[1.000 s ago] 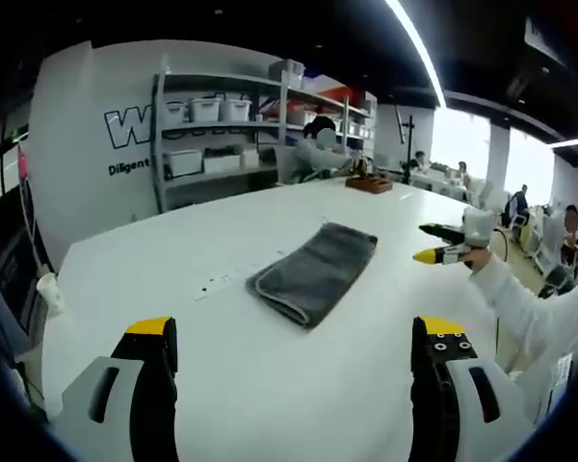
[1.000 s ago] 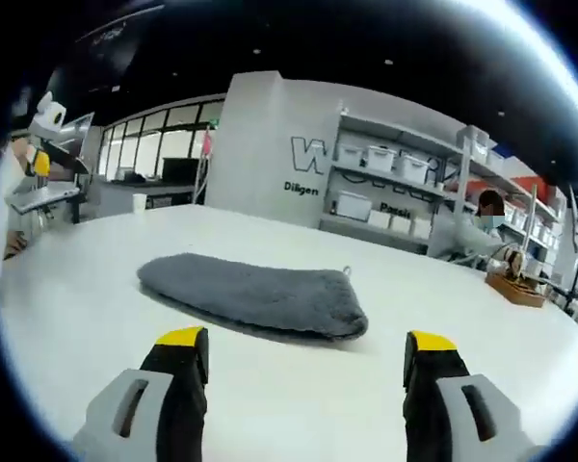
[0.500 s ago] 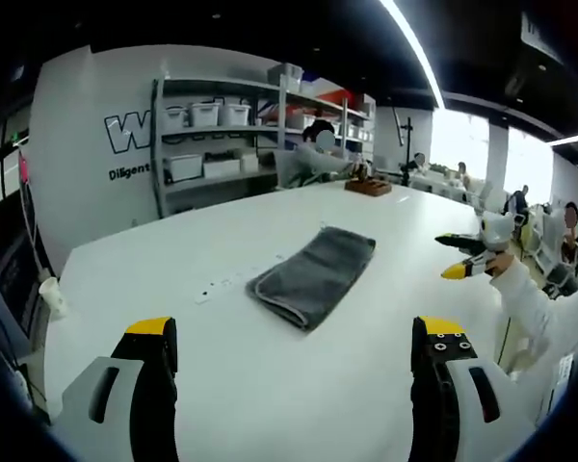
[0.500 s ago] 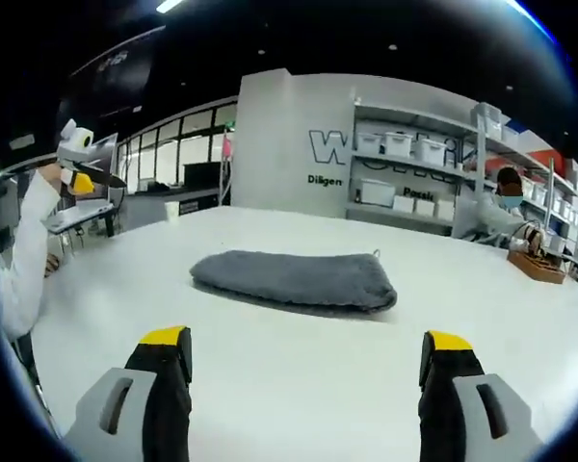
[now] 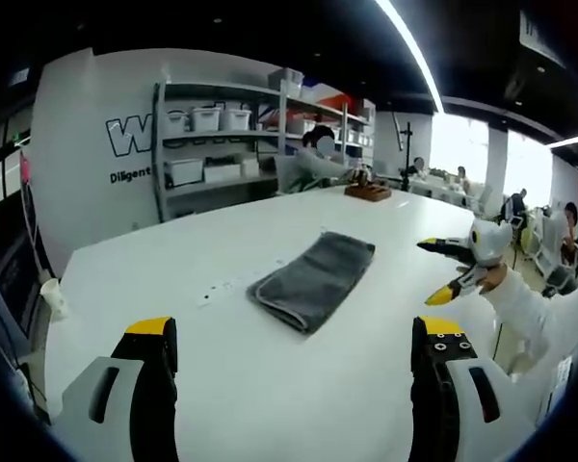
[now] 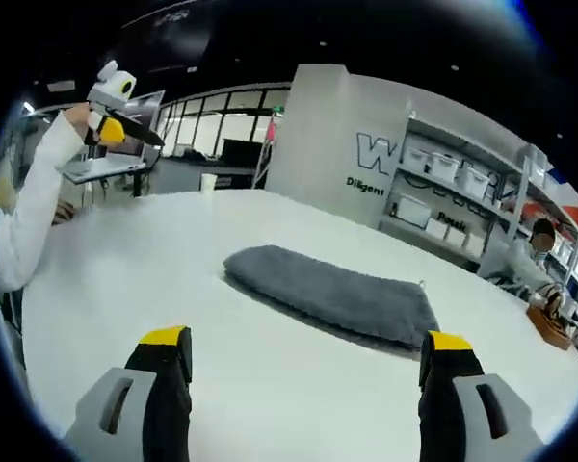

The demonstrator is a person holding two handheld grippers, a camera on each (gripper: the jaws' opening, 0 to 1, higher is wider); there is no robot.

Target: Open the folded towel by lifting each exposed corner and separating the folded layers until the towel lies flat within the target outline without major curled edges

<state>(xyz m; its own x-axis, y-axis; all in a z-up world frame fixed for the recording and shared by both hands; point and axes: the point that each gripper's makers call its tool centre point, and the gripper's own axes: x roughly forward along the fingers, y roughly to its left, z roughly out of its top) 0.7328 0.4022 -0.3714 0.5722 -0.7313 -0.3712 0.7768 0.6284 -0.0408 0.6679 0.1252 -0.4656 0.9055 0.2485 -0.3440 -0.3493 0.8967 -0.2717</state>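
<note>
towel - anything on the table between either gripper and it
Nothing visible. Bare white table lies between the open left gripper and the folded grey towel, and likewise between the open right gripper and the towel in the right gripper view.

Towel (image 5: 313,281) is plain dark grey, no pattern, sitting mid-frame on an all-white bench (image 5: 173,289). Gripper fingers (image 6: 169,375) are black with yellow tips on grey bodies. Wall lettering (image 5: 130,130), upper left, is black-outlined on white.
</note>
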